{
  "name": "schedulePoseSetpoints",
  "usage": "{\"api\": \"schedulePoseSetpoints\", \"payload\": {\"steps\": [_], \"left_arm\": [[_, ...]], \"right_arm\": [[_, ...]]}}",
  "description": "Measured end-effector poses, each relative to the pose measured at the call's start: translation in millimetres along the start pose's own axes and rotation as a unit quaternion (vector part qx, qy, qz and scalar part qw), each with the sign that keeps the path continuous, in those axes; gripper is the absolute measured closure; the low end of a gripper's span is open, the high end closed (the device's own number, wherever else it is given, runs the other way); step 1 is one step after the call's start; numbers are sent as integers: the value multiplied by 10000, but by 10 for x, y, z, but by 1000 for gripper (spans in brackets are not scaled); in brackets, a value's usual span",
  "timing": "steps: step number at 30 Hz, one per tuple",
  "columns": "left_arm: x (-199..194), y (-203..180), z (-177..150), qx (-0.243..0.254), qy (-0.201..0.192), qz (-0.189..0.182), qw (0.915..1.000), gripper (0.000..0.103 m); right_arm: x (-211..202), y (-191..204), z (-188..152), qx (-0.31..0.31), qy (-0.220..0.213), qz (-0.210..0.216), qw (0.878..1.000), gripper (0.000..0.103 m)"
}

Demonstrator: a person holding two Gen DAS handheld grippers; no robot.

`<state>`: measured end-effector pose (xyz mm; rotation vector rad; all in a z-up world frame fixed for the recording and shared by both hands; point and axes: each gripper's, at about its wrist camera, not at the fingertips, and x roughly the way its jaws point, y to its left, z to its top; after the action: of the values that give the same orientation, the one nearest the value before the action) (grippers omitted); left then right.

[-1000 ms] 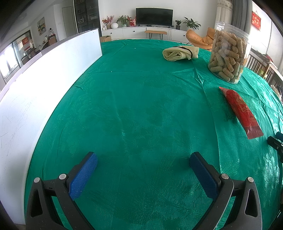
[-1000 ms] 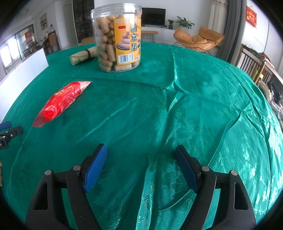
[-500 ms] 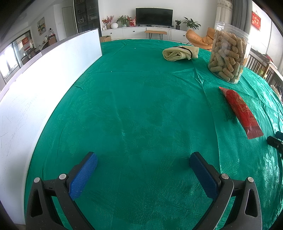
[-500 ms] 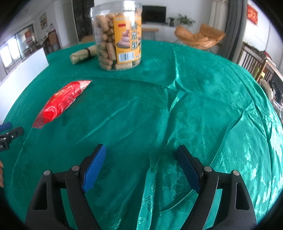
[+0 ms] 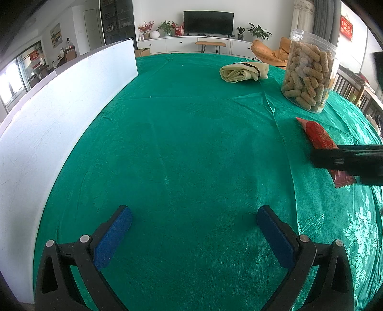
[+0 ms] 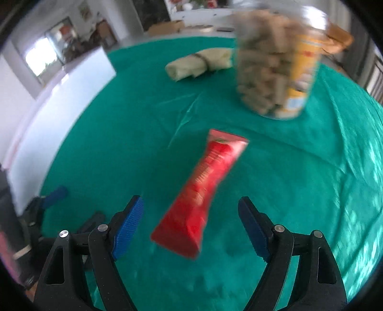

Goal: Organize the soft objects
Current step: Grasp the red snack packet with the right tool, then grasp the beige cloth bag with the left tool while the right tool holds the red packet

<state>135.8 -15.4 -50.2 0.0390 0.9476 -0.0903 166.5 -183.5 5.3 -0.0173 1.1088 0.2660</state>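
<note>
Green tablecloth [image 6: 299, 172], blurred red packet [image 6: 203, 189] between wide-spread right tool [image 6: 191, 215]; left tool [image 5: 194, 219] agape.

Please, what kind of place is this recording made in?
Most likely a home living room. A television stands on a low white cabinet with potted plants, an orange armchair sits nearby, and the work happens on a green tablecloth.

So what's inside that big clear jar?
The clear plastic jar is packed with tan, finger-shaped fried snacks. Its yellow label covers one side; the pieces in the middle are hidden.
</note>
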Motion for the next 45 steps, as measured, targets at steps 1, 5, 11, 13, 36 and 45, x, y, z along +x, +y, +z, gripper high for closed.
{"api": "schedulePoseSetpoints", "payload": {"steps": [1,5,11,13,36,45], "left_arm": [[0,-1,0,-1,0,0,10000,0],[-5,3,-5,2,-1,-1,10000,0],[-1,1,-2,2,-2,-2,10000,0],[-1,2,-3,3,0,-1,10000,0],[183,-106,923,577,471,-676,9949,0],[895,-719,2399,1010,559,-777,9903,0]], "right_arm": [[33,-5,3,-19,-8,-134,9999,42],[-54,-275,-39,216,-119,-330,9991,85],[-620,-1041,-135,824,-835,-848,9895,85],[-618,-1319,-119,1065,-860,-1004,9855,85],[-295,-1832,-374,680,-1075,-1160,9851,23],[-226,-1807,-308,670,-1071,-1176,9850,23]]}}
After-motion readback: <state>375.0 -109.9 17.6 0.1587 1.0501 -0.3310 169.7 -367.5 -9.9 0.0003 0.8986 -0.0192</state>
